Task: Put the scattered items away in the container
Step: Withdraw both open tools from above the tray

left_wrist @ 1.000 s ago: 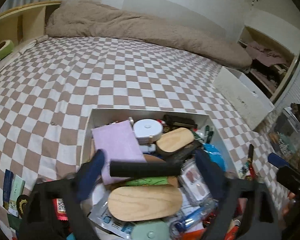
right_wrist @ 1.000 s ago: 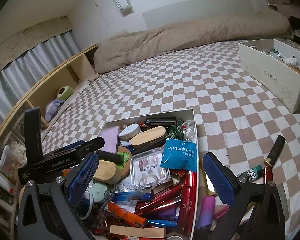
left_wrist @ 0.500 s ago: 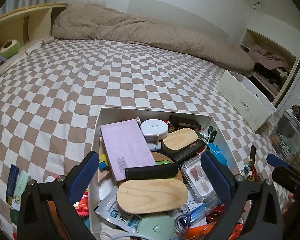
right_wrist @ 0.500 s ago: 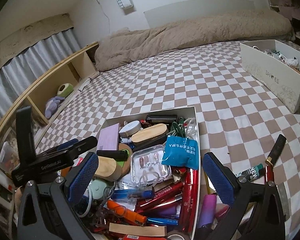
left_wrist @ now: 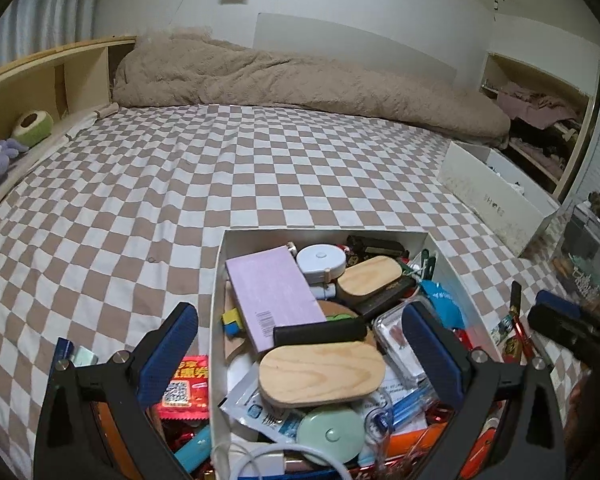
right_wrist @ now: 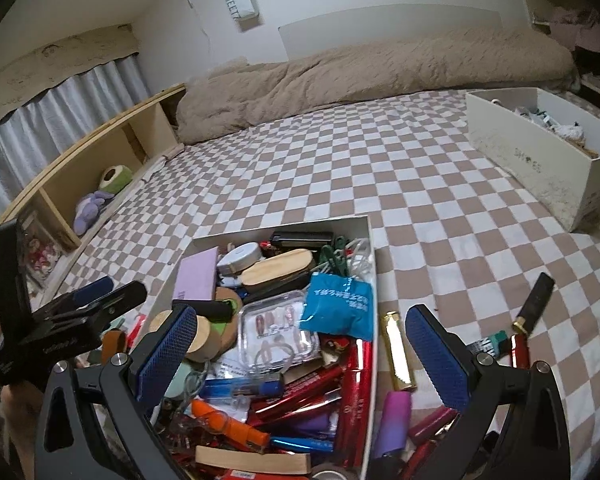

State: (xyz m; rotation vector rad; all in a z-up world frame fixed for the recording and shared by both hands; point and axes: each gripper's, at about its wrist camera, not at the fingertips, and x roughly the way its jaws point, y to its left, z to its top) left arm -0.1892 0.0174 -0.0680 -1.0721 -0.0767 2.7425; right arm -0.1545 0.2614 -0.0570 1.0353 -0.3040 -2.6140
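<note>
Hovering with jaws wide and empty, the left gripper (left_wrist: 300,344) hangs above the white container (left_wrist: 219,280) (already overfull); the right gripper (right_wrist: 302,346) is equally spread. Grabbing the gold tube (right_wrist: 398,354) at 2 o'clock could topple the pile.

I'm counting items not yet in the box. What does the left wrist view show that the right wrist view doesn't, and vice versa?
Only the left wrist view shows the red printed packet lying left of the box. Only the right wrist view shows the gold metallic tube and the purple rounded bottle lying right of it. Both show the overfilled white rectangular box and the lilac flat carton inside.
</note>
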